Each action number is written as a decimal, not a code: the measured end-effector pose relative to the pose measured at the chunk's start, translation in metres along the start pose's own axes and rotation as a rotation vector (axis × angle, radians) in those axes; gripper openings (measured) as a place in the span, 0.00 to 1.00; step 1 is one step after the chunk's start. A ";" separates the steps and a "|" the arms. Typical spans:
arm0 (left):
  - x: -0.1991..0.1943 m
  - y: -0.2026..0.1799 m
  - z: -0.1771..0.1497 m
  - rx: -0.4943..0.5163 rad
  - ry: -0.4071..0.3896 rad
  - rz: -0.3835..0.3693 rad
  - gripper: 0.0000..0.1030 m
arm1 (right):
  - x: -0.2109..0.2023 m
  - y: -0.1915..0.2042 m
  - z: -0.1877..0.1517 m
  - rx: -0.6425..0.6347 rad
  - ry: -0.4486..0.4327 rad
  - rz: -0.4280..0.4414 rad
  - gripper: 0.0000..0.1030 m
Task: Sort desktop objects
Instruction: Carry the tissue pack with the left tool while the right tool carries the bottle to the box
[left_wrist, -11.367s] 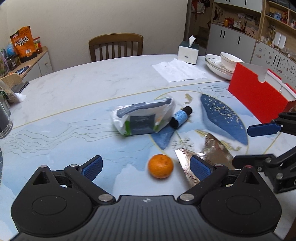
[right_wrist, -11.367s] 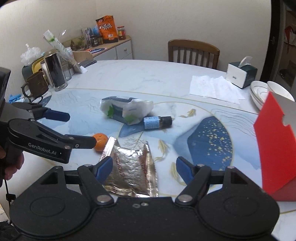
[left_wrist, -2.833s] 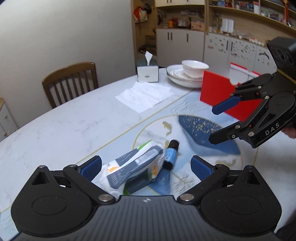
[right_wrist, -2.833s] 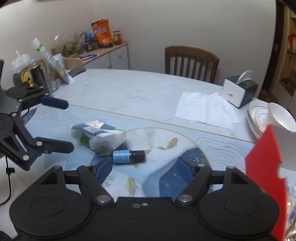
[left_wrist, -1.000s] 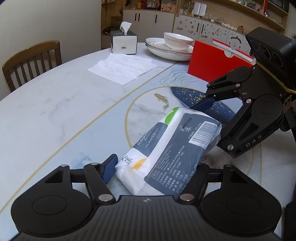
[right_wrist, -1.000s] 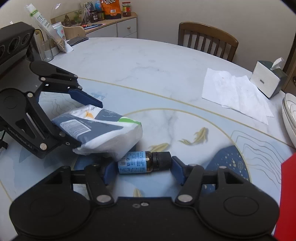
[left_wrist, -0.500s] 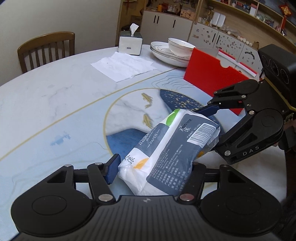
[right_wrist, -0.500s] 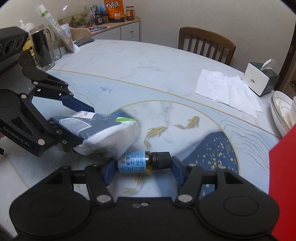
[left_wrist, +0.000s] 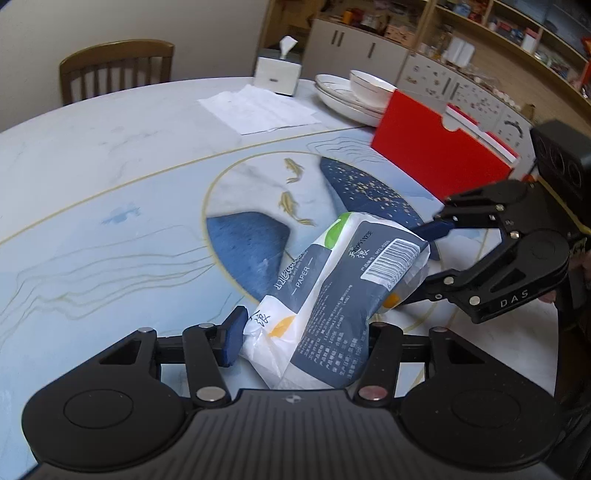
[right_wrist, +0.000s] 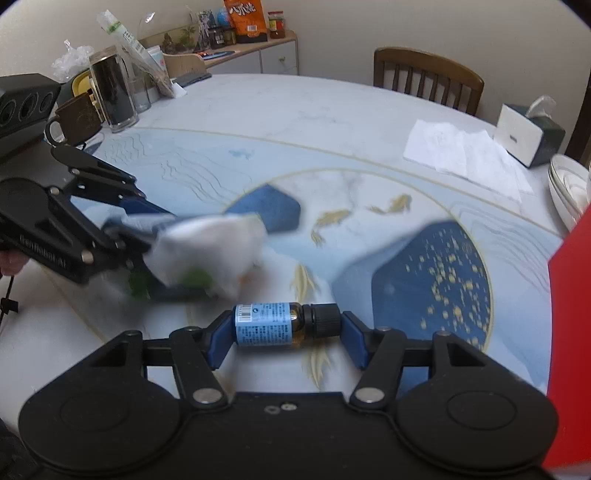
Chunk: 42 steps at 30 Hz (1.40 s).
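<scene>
**Both held items now lifted off the table**

Since a second ago, the tissue pack (left_wrist: 343, 291) and the small bottle (right_wrist: 284, 324) have risen off the marble table (left_wrist: 110, 155) and travelled toward the red box (left_wrist: 439, 158); the blue patch painted on the tabletop, which lay beyond them, now sits beneath them.

The red box stands at the table's edge, and places below are given from it. Behind it are stacked white plates with a bowl (left_wrist: 369, 86), and farther back a tissue box (left_wrist: 277, 75) beside flat white paper sheets (left_wrist: 258, 109).

The left gripper (left_wrist: 303, 332) is clenched on the near end of the tissue pack, which tilts up and points toward the red box. In the right wrist view the pack is motion-blurred.

The right gripper (right_wrist: 284, 332) is clamped end to end on the bottle, one pad on its base and one on its black cap. The bottle lies crosswise, blue label up, cap toward the red box.
</scene>
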<state>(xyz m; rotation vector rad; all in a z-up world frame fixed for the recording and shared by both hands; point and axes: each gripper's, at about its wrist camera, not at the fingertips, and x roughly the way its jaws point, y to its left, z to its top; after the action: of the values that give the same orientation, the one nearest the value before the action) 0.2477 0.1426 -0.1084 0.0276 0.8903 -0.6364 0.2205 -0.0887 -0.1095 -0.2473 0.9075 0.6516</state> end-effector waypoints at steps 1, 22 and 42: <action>-0.001 -0.001 0.000 -0.002 -0.002 0.004 0.50 | -0.001 -0.001 -0.002 0.005 0.001 -0.004 0.58; -0.035 -0.097 0.035 -0.013 -0.112 0.065 0.50 | -0.108 -0.047 -0.018 0.119 -0.134 -0.092 0.58; -0.011 -0.213 0.094 -0.021 -0.179 0.117 0.50 | -0.190 -0.138 -0.034 0.109 -0.249 -0.143 0.58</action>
<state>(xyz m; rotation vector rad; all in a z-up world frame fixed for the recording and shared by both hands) 0.1977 -0.0522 0.0099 0.0038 0.7169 -0.5120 0.2001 -0.2923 0.0115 -0.1286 0.6770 0.4861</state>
